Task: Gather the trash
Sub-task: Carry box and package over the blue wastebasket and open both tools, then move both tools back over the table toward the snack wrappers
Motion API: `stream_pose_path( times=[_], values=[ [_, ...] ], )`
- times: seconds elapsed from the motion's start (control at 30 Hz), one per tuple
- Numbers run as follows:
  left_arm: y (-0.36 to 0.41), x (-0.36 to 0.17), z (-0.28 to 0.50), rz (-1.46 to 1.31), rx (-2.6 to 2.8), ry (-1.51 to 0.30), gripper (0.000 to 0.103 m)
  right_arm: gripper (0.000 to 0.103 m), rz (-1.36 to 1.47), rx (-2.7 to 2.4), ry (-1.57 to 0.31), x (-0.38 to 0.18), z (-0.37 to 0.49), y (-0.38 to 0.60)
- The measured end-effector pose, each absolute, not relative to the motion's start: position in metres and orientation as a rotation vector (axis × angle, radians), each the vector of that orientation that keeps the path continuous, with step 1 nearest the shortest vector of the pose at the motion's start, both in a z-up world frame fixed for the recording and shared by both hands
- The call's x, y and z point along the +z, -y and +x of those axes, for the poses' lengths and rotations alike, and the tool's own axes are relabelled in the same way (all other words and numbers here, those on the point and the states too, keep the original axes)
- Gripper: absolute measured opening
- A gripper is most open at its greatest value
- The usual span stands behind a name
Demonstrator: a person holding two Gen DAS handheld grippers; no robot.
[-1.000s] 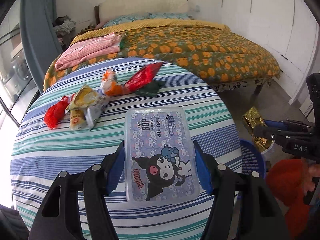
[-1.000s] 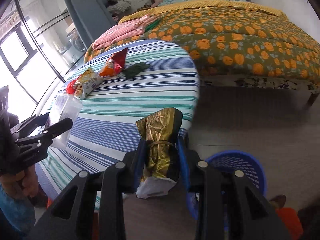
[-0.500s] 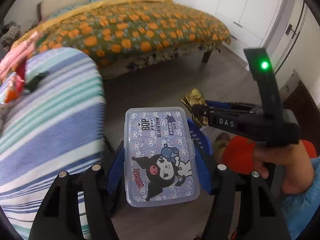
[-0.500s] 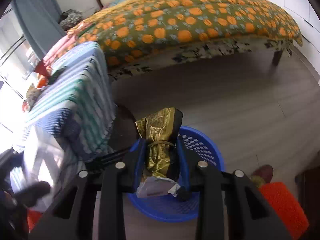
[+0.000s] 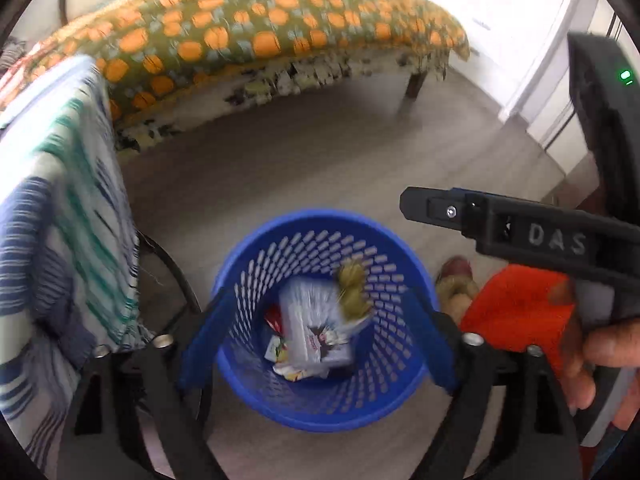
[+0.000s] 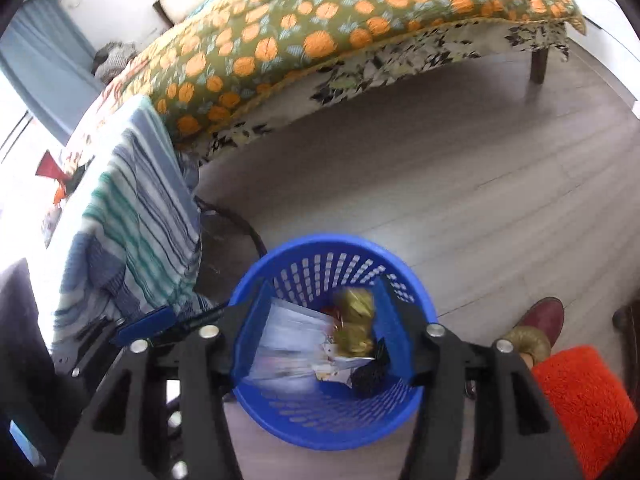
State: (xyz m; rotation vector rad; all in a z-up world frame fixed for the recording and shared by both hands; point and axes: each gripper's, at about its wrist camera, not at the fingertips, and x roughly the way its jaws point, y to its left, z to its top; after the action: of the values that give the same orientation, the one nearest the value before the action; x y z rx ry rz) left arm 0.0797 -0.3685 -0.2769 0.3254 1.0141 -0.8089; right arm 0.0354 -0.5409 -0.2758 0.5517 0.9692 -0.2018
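**Both grippers let go over the basket**

Half a second ago the left gripper (image 5: 316, 344) clamped the plastic floss box (image 5: 314, 330) and the right gripper (image 6: 324, 332) pinched the gold wrapper (image 6: 354, 328); now both jaws stand spread wide and hold nothing. The box and the wrapper are down inside the blue basket (image 5: 256, 248), side by side, the wrapper to the right of the box and touching it. Both are blurred, so I cannot tell whether they have come to rest. Other scraps of packaging lie beneath them at the bottom.

The two grippers hang directly above the basket's mouth, the right one crossing the upper right of the left camera's view, held by a hand (image 5: 600, 364). The basket stands on the grey floor (image 6: 440, 184), just beside the hanging edge of the striped tablecloth (image 6: 132, 240). A red wrapper (image 6: 50, 168) lies on the tabletop. Behind is the bed with its orange-patterned quilt (image 6: 320, 28), and a dark red shoe (image 6: 542, 316) rests near the basket.
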Motion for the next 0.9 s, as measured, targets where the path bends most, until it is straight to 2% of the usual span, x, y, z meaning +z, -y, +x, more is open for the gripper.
stream_pose_path(
  times=[0.03, 0.17, 0.23, 0.3, 0.37, 0.53, 0.9],
  values=[
    [0.364, -0.269, 0.076, 0.311, -0.809, -0.99, 0.091, 0.074, 0.548, -0.211, -0.95, -0.271, 0.034, 0.541],
    [0.335, -0.226, 0.059, 0.267, -0.819, -0.866, 0.098, 0.08, 0.47, -0.244, -0.866, -0.25, 0.029, 0.533],
    [0.318, -0.209, 0.054, 0.253, -0.808, -0.821, 0.098, 0.09, 0.416, -0.257, -0.802, -0.24, 0.027, 0.525],
    [0.295, -0.194, 0.052, 0.233, -0.781, -0.786, 0.098, 0.092, 0.356, -0.267, -0.725, -0.227, 0.025, 0.512],
    [0.27, -0.184, 0.056, 0.205, -0.732, -0.77, 0.098, 0.098, 0.3, -0.268, -0.661, -0.214, 0.023, 0.5],
    [0.192, -0.174, 0.08, 0.159, -0.567, -0.766, 0.098, 0.098, 0.184, -0.208, -0.516, -0.186, 0.022, 0.455],
    [0.03, -0.19, 0.155, 0.14, -0.266, -0.859, 0.098, 0.098, 0.217, 0.153, -0.724, -0.187, 0.089, 0.319]
  ],
)
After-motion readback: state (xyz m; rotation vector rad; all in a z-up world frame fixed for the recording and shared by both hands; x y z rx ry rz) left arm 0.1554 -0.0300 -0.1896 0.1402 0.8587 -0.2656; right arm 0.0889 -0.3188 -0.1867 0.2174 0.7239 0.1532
